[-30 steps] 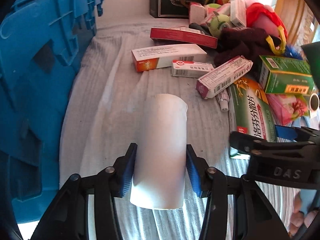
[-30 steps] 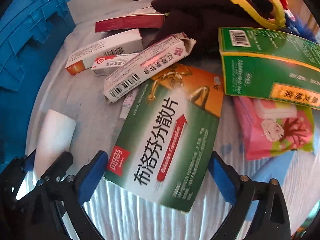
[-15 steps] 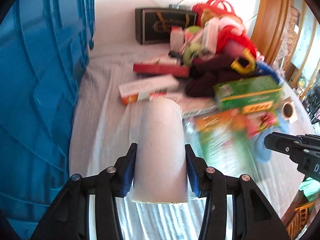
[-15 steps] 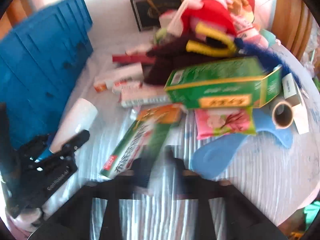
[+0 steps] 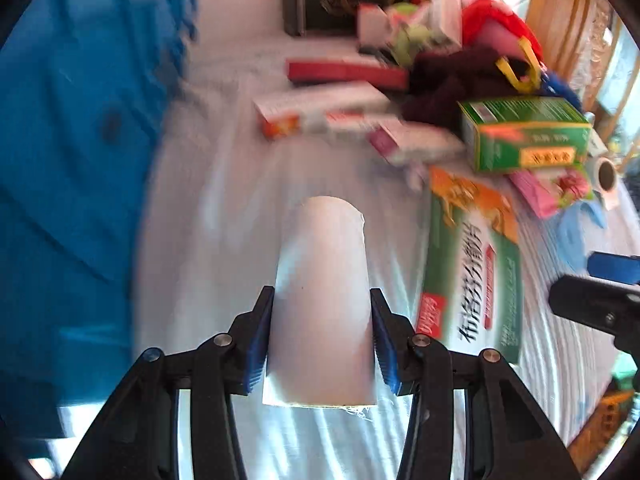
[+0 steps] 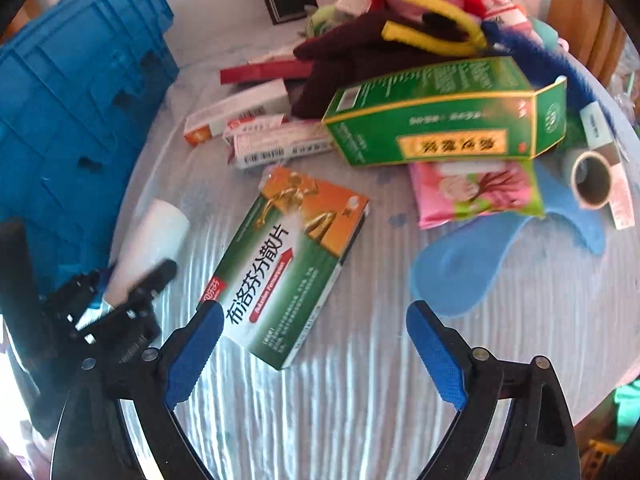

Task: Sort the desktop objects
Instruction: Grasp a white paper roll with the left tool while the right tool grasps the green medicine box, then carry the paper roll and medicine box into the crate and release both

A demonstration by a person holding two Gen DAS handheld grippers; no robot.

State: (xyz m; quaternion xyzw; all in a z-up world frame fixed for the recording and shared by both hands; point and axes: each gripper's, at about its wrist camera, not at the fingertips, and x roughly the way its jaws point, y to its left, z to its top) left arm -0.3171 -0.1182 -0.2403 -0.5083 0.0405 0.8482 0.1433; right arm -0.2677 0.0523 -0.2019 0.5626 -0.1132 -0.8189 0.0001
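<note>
White paper tube (image 5: 324, 304) (plain, lengthwise) clamped between left tool (image 5: 322, 346) pads

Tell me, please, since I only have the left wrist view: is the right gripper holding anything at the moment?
Observer: No. The right gripper is open and empty, above the tablecloth.
Operator: What lies nearest to it?
Observer: The green and orange medicine box, flat, just ahead of its left finger.
Operator: And to the right of that box?
Observer: A blue insole, with a pink packet lying on its far end.
</note>
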